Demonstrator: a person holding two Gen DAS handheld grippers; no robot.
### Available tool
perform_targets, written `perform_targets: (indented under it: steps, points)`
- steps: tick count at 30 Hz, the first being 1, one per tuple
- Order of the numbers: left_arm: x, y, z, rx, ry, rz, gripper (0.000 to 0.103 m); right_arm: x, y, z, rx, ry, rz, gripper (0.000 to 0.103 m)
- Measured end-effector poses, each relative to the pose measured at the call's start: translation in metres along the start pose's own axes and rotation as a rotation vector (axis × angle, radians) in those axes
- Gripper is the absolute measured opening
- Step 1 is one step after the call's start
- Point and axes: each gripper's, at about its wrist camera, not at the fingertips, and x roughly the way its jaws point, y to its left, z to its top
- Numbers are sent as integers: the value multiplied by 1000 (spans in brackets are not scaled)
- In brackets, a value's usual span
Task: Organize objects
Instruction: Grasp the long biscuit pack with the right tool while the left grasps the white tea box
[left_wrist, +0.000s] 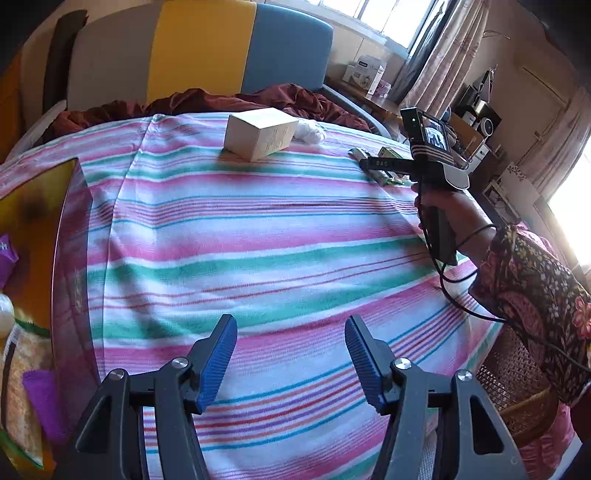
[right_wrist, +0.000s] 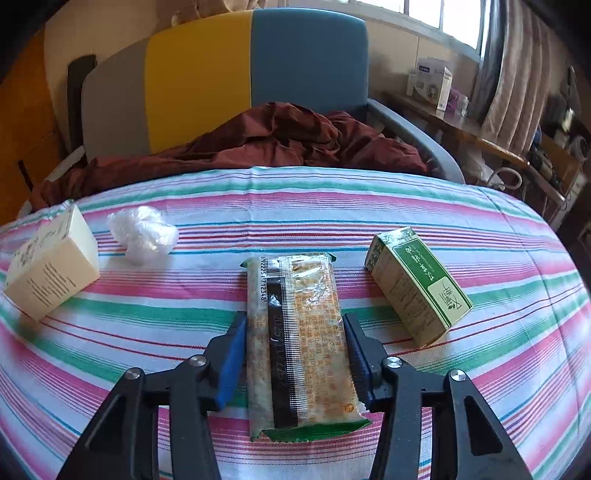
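Observation:
A long snack packet (right_wrist: 299, 343) with a clear window and green ends lies lengthwise on the striped cloth (right_wrist: 480, 369). My right gripper (right_wrist: 295, 332) is shut on it, a blue pad pressing each long side. To its right lies a green box (right_wrist: 417, 288); to the left are a cream box (right_wrist: 51, 266) and a crumpled white plastic wad (right_wrist: 142, 232). In the left wrist view my left gripper (left_wrist: 291, 339) hangs open over bare cloth, nothing between its fingers. Farther off there, a hand holds the right gripper (left_wrist: 369, 164) near the cream box (left_wrist: 258, 134).
A clear-walled container (left_wrist: 66, 258) with packets inside stands at the left edge of the cloth. A maroon blanket (right_wrist: 258, 144) is bunched behind the cloth, before a grey, yellow and blue headboard (right_wrist: 258, 74). A wicker seat (left_wrist: 517, 387) stands at the right; a cluttered shelf (right_wrist: 461, 125) runs along the wall.

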Motion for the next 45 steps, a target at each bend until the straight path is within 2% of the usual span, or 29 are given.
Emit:
perform_targets:
  steps: [4, 7, 8, 9, 10, 13, 16, 21, 27, 33, 34, 35, 39, 41, 45]
  points:
    - [0, -1, 11, 2, -7, -1, 62, -5, 2, -4, 7, 11, -2, 51]
    - [3, 1, 30, 18, -19, 31, 62, -12, 3, -11, 29, 24, -3, 50]
    - [5, 2, 36, 23, -26, 40, 65, -15, 3, -14, 35, 27, -3, 51]
    - [8, 2, 43, 31, -29, 50, 72, -18, 4, -17, 42, 26, -3, 51]
    - [12, 2, 52, 38, -25, 59, 75, -20, 5, -20, 45, 23, -6, 51]
    - [27, 3, 81, 46, -31, 50, 77, -23, 9, -25, 46, 10, -20, 51]
    - [50, 5, 117, 78, -24, 81, 77, -24, 12, -26, 37, 4, -34, 51]
    - [82, 1, 166, 215, -47, 188, 77, -24, 11, -28, 42, -7, -31, 52]
    - [124, -1, 207, 341, -45, 251, 79, -24, 12, -29, 39, -13, -34, 52]
    - [156, 5, 212, 349, 16, 241, 79, -24, 11, -29, 39, -16, -32, 53]
    - [159, 7, 211, 342, 19, 235, 77, -24, 11, -29, 40, -16, -31, 53]
    - [160, 7, 209, 332, 19, 235, 68, -24, 11, -29, 40, -16, -32, 53]
    - [164, 10, 202, 263, 3, 215, 53, -24, 11, -29, 40, -19, -33, 53]
    - [169, 12, 196, 221, 20, 189, 52, -24, 11, -30, 38, -20, -35, 53]
    - [165, 5, 180, 232, -25, 205, 52, -24, 12, -30, 34, -21, -42, 51]
